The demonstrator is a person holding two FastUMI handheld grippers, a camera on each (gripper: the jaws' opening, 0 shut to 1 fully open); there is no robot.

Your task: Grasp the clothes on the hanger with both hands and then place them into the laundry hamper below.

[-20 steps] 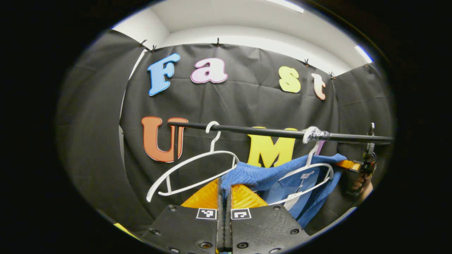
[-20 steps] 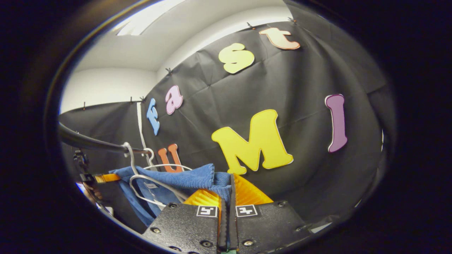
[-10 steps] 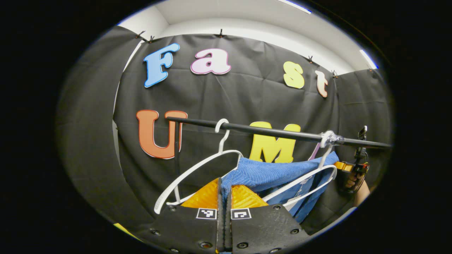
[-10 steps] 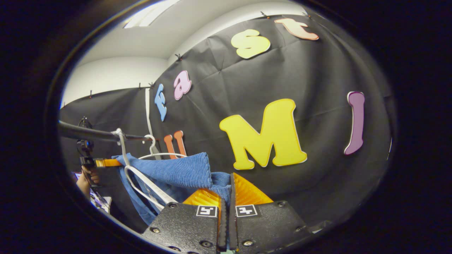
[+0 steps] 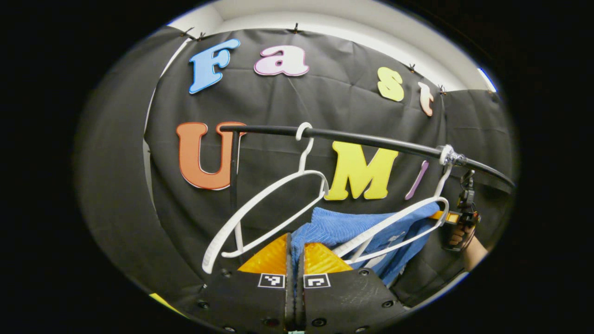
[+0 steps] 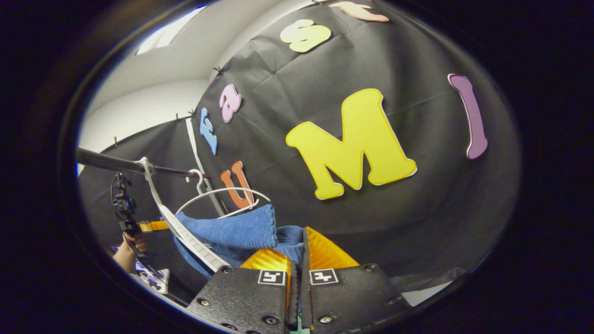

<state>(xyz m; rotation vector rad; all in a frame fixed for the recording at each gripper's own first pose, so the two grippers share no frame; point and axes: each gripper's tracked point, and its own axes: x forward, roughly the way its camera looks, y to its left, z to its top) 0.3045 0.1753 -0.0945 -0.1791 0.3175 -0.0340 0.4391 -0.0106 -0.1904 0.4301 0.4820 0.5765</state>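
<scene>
The black horizontal clothes rail (image 5: 371, 139) spans overhead — it blocks any upward path. Two white plastic hangers obstruct the space beneath it: an empty hanger (image 5: 264, 208) left, and a taped hanger (image 5: 394, 222) crossing the blue knitted garment (image 5: 343, 229). The black cloth wall (image 6: 417, 208) closes off the rear — beside it, right of the garment, open room remains.

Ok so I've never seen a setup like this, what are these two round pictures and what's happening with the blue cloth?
A person holds a two-finger gripper in each hand, and each carries a fisheye camera looking along its fingers. In the left gripper view, the left gripper is pinched on a blue garment. In the right gripper view, the right gripper pinches the same garment's other end. The garment is on a white hanger hooked on a black rail; an empty white hanger hangs beside it.
</scene>
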